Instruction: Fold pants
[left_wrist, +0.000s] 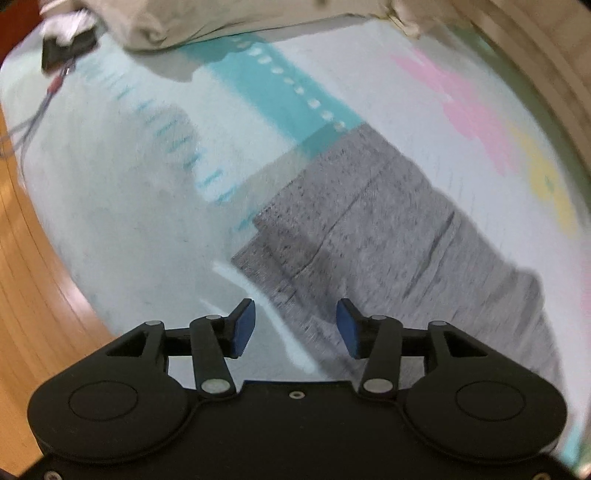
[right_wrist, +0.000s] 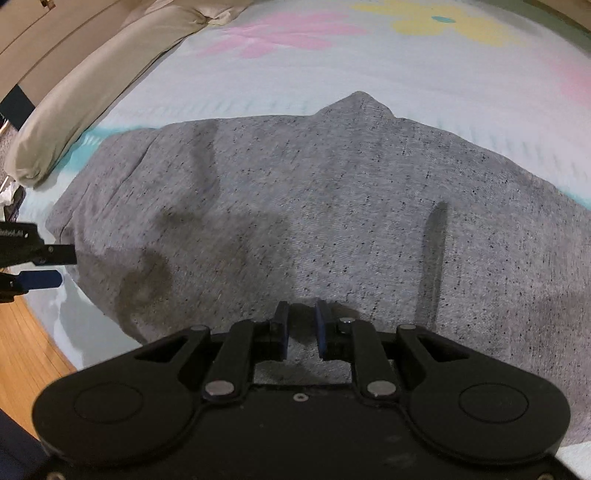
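While the grey pants (right_wrist: 295, 206) lie flat near the bed's (right_wrist: 332, 70) front edge, the left gripper (left_wrist: 295, 328) stands open and empty; the right gripper (right_wrist: 302, 328) is nearly closed, gripping nothing. Soft, limp knit: pinch doubled hem edges.

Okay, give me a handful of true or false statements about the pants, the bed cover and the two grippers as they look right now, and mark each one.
1. The pants are grey. True.
2. The left gripper is clamped on the pants. False: its jaws stand wide apart with nothing pinched.
3. The bed cover shows pink and yellow flowers. True.
4. The pants lie on a wooden floor. False: they lie on the bed cover.
5. The right gripper hangs over the pants, jaws narrowly apart. True.
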